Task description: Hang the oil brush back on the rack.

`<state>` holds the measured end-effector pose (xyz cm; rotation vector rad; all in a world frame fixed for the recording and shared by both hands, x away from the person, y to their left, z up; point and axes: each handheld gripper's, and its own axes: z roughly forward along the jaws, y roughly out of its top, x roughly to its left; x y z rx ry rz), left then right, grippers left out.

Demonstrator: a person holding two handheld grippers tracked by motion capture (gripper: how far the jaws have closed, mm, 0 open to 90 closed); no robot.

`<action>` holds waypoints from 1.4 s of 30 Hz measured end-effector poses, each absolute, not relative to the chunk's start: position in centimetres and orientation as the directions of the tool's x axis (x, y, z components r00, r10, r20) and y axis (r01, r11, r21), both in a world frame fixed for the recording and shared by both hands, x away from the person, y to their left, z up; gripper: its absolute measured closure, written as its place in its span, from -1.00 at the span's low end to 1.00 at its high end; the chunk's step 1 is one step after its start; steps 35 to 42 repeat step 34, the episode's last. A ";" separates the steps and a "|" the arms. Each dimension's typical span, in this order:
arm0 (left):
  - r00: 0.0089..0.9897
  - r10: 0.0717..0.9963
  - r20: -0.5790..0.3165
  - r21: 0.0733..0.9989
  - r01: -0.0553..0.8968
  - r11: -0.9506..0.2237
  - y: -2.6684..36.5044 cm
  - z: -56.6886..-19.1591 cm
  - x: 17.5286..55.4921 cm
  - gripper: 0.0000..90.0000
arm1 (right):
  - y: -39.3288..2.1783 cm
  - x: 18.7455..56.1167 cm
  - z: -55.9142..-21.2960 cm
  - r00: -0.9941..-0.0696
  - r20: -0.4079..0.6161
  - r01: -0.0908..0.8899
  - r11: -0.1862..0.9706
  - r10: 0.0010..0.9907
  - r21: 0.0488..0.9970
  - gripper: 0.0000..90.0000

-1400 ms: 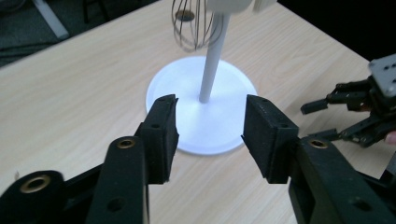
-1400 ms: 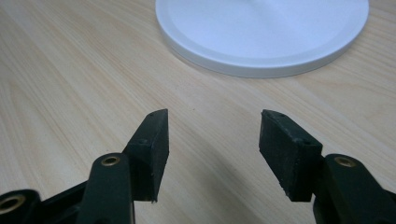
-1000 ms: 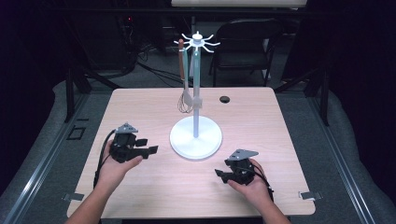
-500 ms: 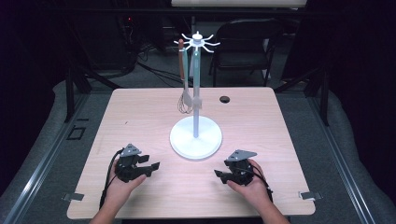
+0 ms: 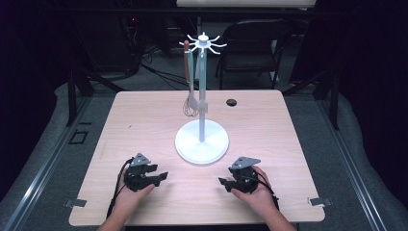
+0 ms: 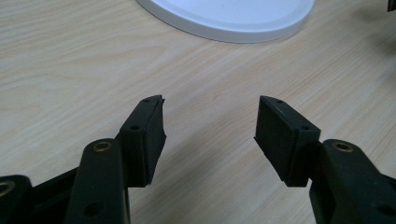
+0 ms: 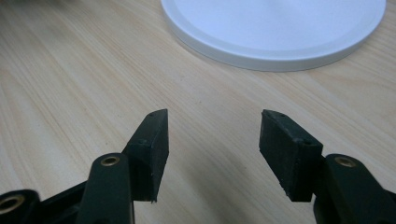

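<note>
Resting low on the near left part of the table (image 5: 144, 125), the left gripper (image 5: 161, 176) sits in the person's left hand (image 5: 129, 193), jaws spread wide with only bare wood between them; in the left gripper view the pads (image 6: 152, 135) stand well apart, nothing held. Ahead of it, at table centre, a white stand (image 5: 201, 139) rises on a round base, hooks fanned out at the top. A whisk (image 5: 190, 98) hangs from a hook on the stand's left side, head near the pole, clear of the tabletop. Right of the base, the right gripper (image 5: 224, 182) lies in the right hand (image 5: 257, 195), jaws likewise parted and empty, pointing toward the base. A small dark disc (image 5: 232, 102) lies at the far edge.
</note>
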<state>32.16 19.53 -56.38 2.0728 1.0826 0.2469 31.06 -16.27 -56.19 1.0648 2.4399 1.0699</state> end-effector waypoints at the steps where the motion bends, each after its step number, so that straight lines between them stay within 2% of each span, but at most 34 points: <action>1: 0.624 0.765 -0.163 0.711 0.611 -0.347 19.4 -56.5 32.1 -0.06 | -16.2 31.0 -56.2 -0.692 0.038 0.518 0.460 0.721 0.722 -0.06; 18: 0.649 0.752 -0.111 0.697 0.591 -0.407 18.2 -57.2 32.0 -0.06 | -15.3 30.8 -56.7 -0.710 0.024 0.501 0.481 0.704 0.719 -0.06; 42: 0.649 0.749 -0.133 0.694 0.600 -0.398 18.4 -57.2 32.3 -0.06 | -15.4 30.7 -56.7 -0.706 0.020 0.500 0.478 0.708 0.722 -0.07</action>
